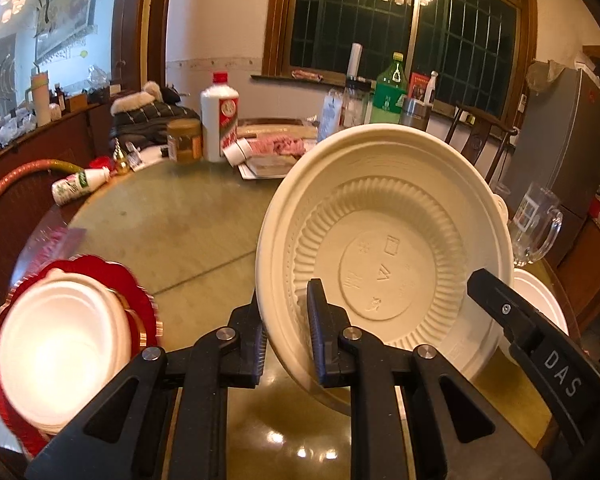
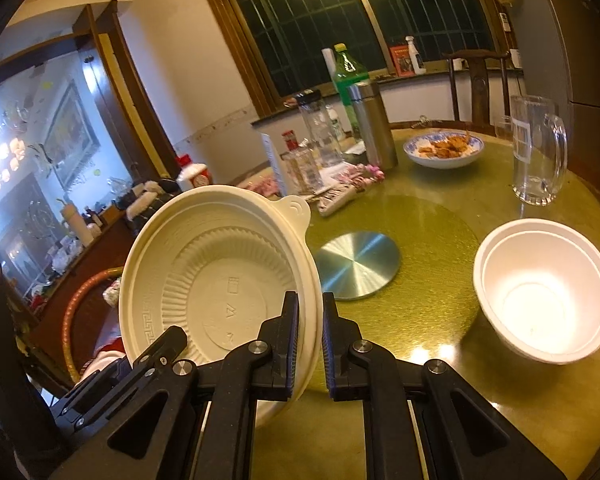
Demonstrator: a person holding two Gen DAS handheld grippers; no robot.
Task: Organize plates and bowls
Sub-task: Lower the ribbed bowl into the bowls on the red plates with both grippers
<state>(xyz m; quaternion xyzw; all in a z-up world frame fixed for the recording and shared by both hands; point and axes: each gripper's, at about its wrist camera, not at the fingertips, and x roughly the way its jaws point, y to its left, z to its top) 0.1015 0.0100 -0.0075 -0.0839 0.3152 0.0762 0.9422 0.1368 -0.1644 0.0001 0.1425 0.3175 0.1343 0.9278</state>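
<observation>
A cream plastic bowl (image 1: 384, 248) is held tilted above the table, its ribbed underside toward both cameras. My left gripper (image 1: 288, 340) is shut on its left rim. My right gripper (image 2: 310, 344) is shut on its right rim (image 2: 312, 280); one right finger shows in the left wrist view (image 1: 500, 300). The same bowl fills the left of the right wrist view (image 2: 220, 276). A white foam bowl (image 2: 544, 296) stands on the table to the right. Another white bowl (image 1: 56, 352) sits on red scalloped plates (image 1: 140, 304) at the left.
A round green table (image 1: 172, 224) carries a white liquor bottle (image 1: 219, 116), a jar (image 1: 184, 140), a green bottle (image 2: 348, 76), a steel flask (image 2: 374, 124), a glass mug (image 2: 538, 148), a dish of food (image 2: 444, 148) and a metal disc (image 2: 358, 266).
</observation>
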